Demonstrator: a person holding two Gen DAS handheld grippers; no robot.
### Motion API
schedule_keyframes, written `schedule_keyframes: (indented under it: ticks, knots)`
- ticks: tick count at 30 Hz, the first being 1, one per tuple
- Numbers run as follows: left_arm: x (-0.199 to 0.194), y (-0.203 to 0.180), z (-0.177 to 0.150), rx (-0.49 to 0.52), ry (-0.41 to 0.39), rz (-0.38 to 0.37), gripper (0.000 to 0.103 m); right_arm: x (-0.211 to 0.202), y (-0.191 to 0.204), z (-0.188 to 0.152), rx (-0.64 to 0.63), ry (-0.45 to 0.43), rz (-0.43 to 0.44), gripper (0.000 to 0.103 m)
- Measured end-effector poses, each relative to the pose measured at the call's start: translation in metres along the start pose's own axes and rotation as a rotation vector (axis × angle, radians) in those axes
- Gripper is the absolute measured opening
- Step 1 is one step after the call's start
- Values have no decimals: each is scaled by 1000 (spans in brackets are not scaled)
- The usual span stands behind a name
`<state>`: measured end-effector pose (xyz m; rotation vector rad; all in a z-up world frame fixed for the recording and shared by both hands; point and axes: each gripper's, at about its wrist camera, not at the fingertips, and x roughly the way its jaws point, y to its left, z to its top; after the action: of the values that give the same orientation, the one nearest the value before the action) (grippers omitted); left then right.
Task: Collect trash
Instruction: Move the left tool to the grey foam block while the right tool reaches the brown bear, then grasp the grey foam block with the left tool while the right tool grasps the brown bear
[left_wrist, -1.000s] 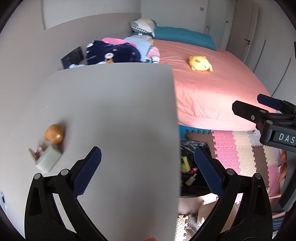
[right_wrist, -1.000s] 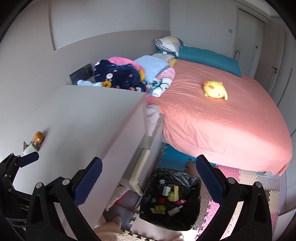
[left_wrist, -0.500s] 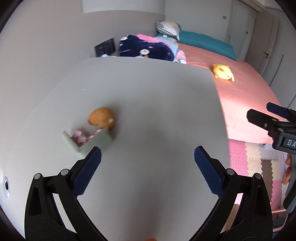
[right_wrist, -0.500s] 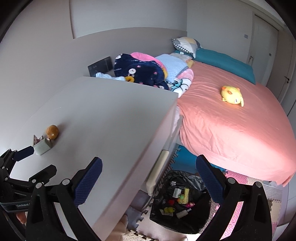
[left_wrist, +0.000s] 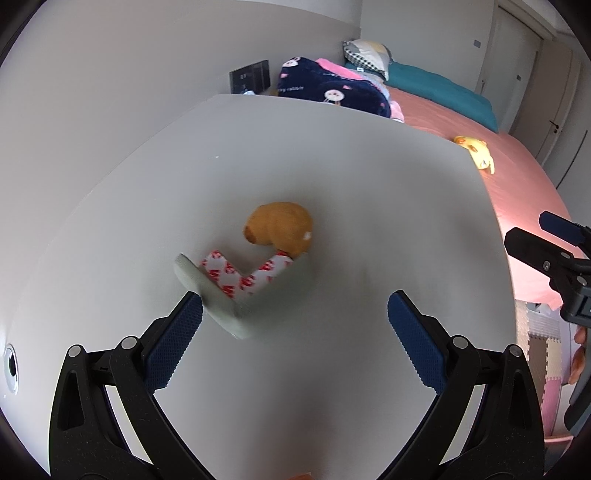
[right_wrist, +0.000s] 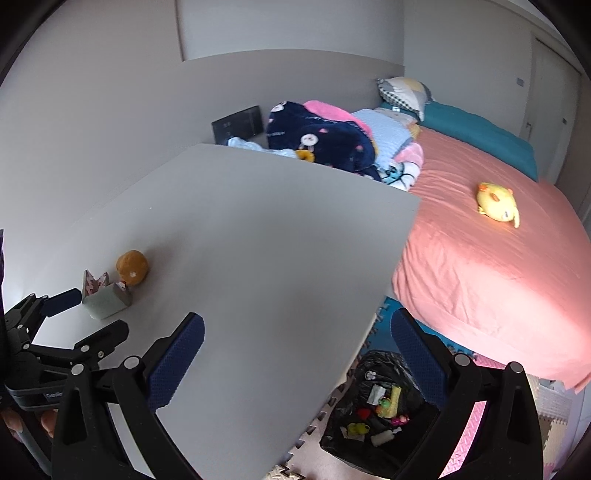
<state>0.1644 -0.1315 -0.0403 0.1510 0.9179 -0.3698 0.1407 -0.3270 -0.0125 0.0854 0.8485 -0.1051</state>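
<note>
Currently both grippers stand released: left gripper (left_wrist: 295, 314) hovers just short of the carton scrap (left_wrist: 225, 295) and orange peel (left_wrist: 280, 227) on the white table (left_wrist: 369, 184). Bin (right_wrist: 373, 413), on the floor right, holds some litter; these two pieces remain. Right gripper (right_wrist: 297, 339) is idle.

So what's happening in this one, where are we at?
A person is clearing trash off a white table. The open left gripper hovers by a torn carton lying against an orange ball, nothing gripped yet. The right gripper hangs open and empty near the table edge, above a black-lined bin already holding scraps.
</note>
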Motion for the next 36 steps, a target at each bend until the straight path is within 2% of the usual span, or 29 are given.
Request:
schedule_keyframes:
  ticks: [10, 13, 14, 15, 17, 20, 26, 36]
  knots:
    - [15, 18, 6, 18, -3, 17, 95, 26, 29, 11, -38, 35, 50, 100]
    - [17, 24, 7, 26, -17, 39, 83, 33, 36, 13, -43, 46, 64, 100]
    - [17, 27, 7, 27, -20, 46, 75, 36, 39, 14, -45, 50, 69, 100]
    - [16, 30, 8, 28, -25, 55, 62, 37, 41, 15, -47, 52, 73, 100]
    - [18, 39, 8, 7, 8, 23, 44, 41, 49, 17, -55, 57, 86, 100]
    - [14, 56, 5, -25, 5, 22, 43, 46, 63, 18, -74, 64, 110, 100]
    - [2, 79, -10, -35, -3, 66, 41, 53, 94, 18, -121, 77, 145, 100]
    - [-17, 108, -22, -59, -17, 102, 41, 61, 133, 17, -173, 97, 172, 100]
